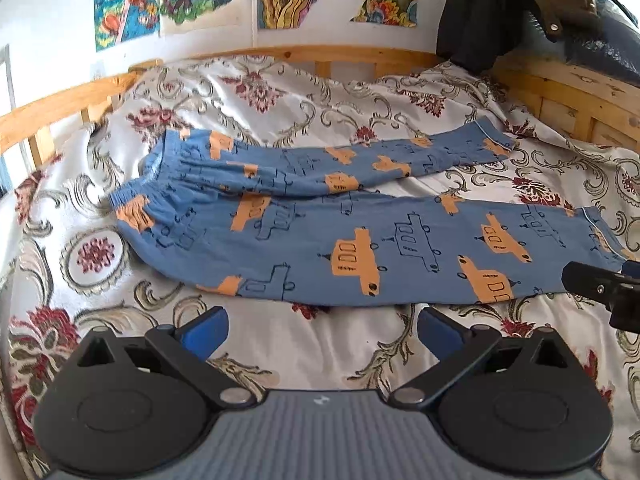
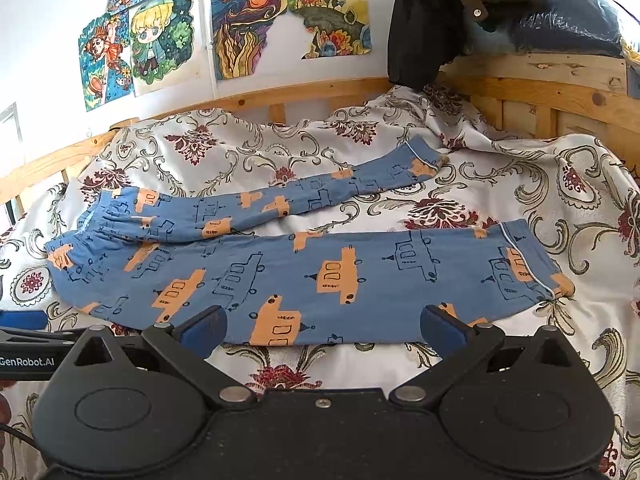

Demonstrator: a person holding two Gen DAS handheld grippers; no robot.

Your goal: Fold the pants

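Blue pants [image 1: 304, 236] with orange car prints lie spread flat on the flowered bedspread, waistband to the left and both legs running right. The same pants [image 2: 304, 276] fill the middle of the right wrist view. My left gripper [image 1: 322, 330] is open, hovering just short of the near leg's lower edge, with nothing between its blue pads [image 1: 204, 330]. My right gripper [image 2: 324, 328] is open too, its fingertips [image 2: 442, 326] over the near edge of the near leg. The right gripper's body [image 1: 600, 288] shows at the right edge by the near cuff.
A wooden bed rail [image 1: 304, 56] runs behind the bedspread [image 1: 280, 96], with drawings [image 2: 148, 40] on the wall above. Dark clothing [image 2: 424, 28] hangs over the headboard [image 2: 560, 92] at the right. The left gripper's body [image 2: 28, 344] sits at the left edge.
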